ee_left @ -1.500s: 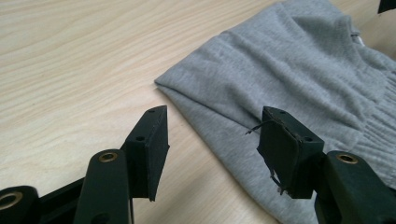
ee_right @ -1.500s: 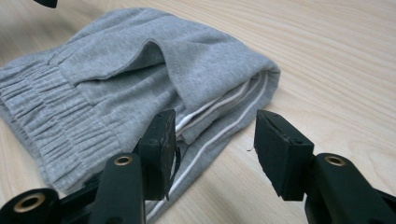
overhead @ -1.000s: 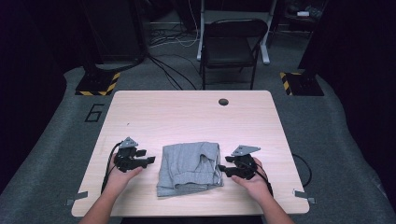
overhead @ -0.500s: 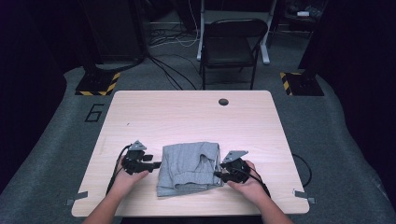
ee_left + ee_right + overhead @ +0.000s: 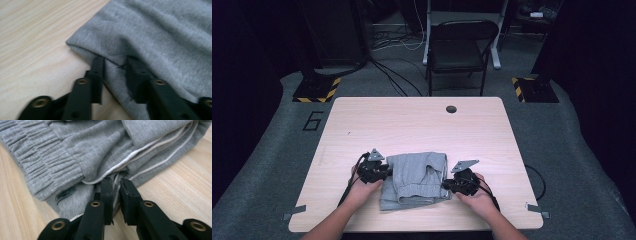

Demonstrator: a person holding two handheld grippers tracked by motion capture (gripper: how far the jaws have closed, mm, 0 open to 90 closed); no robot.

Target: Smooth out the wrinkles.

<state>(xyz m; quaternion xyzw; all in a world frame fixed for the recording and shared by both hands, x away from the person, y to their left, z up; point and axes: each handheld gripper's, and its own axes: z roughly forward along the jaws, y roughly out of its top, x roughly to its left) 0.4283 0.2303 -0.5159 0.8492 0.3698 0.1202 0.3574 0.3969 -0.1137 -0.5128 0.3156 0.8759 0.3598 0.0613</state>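
On the wooden table (image 5: 412, 120) lies a folded pair of grey sweatpants (image 5: 417, 180), near the person's edge. The left gripper (image 5: 115, 66) has just been closing and now pinches a fold at the garment's left edge (the cloth bunches between its jaws). At the right edge, the right gripper (image 5: 116, 183) has likewise been closing, its jaws clamped on the layered, white-piped hem.

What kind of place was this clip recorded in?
Probably a recording studio or lab, not a home: a bare wooden table stands on grey carpet marked with a number "6", with hazard-striped stand bases, loose floor cables and a folding chair against dark surroundings.
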